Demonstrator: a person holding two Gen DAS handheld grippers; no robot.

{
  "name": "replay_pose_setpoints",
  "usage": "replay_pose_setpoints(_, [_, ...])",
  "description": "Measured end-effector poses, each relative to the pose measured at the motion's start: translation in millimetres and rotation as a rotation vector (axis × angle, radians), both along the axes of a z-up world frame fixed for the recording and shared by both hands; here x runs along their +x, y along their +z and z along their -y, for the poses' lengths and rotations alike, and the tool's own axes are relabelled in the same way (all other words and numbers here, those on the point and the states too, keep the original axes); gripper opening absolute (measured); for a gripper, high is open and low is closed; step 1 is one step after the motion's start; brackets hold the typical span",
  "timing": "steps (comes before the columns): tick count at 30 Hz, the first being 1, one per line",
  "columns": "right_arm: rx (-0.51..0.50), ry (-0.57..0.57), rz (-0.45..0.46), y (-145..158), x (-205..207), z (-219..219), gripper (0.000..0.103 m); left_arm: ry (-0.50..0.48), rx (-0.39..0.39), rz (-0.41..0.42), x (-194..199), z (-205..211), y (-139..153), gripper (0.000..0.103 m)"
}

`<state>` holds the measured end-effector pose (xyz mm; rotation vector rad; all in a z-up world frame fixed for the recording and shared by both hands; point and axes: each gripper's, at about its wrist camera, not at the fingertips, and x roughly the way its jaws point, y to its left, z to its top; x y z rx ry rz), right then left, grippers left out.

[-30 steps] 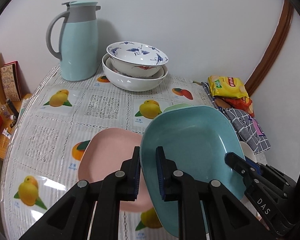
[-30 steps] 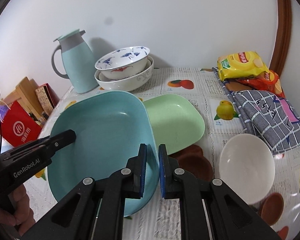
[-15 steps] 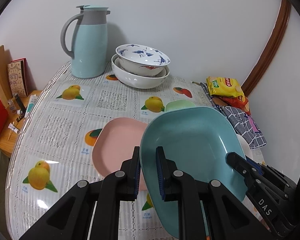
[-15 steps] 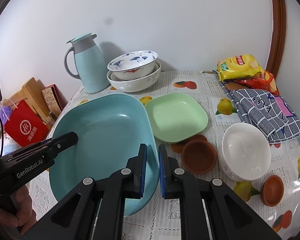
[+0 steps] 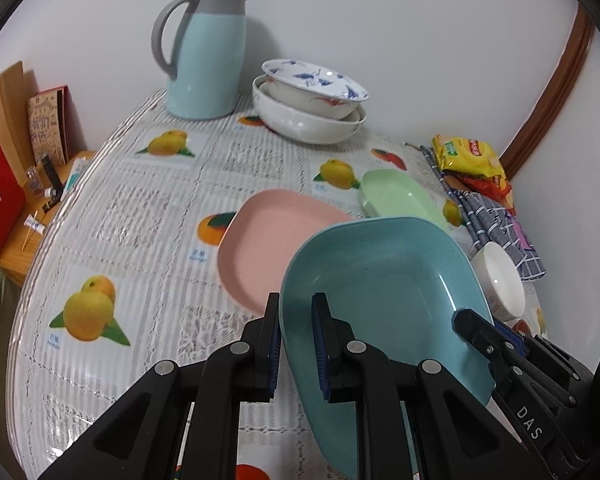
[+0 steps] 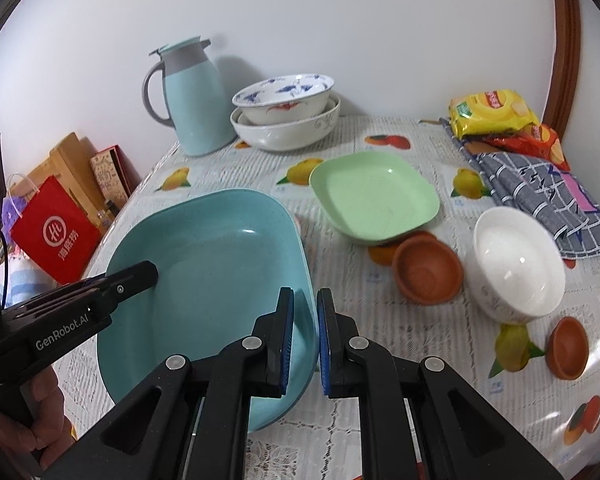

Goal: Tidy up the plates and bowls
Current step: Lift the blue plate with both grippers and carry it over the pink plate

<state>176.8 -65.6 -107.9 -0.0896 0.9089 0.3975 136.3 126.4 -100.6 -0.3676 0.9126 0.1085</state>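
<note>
I hold a large teal plate (image 5: 384, 292) by two opposite rims. My left gripper (image 5: 296, 304) is shut on its left rim, and my right gripper (image 6: 305, 300) is shut on its right rim. The plate (image 6: 212, 264) tilts over the near right edge of a pink plate (image 5: 276, 240) that lies on the tablecloth. A green plate (image 6: 374, 196) lies beyond it, with a brown bowl (image 6: 428, 268) and a white bowl (image 6: 518, 264) to its right. Two nested white bowls (image 6: 284, 112), the upper one blue-patterned, stand at the back.
A teal jug (image 5: 208, 52) stands at the back left by the wall. Snack bags (image 6: 496, 112) and a checked cloth (image 6: 540, 192) lie at the back right. A small brown bowl (image 6: 568, 348) sits near the right edge. A red bag (image 6: 54, 236) and boxes stand off the table's left side.
Both grippers have drawn the teal plate back toward the near side of the table and slightly down. More of the pink plate and the brown bowls now shows.
</note>
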Motion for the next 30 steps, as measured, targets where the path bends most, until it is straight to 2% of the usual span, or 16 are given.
replay_pose_setpoints(12, [-0.014,0.019,-0.061,-26.7,6.5,-21.1,0.012,0.022,-0.013,-0.057,9.2,-20.5,-23.1,0.015])
replay_pose_setpoints(30, [-0.069,0.096,-0.094,-50.6,65.1,-59.3,0.012,0.101,-0.037,-0.088,48.7,-48.7,-45.7,0.015])
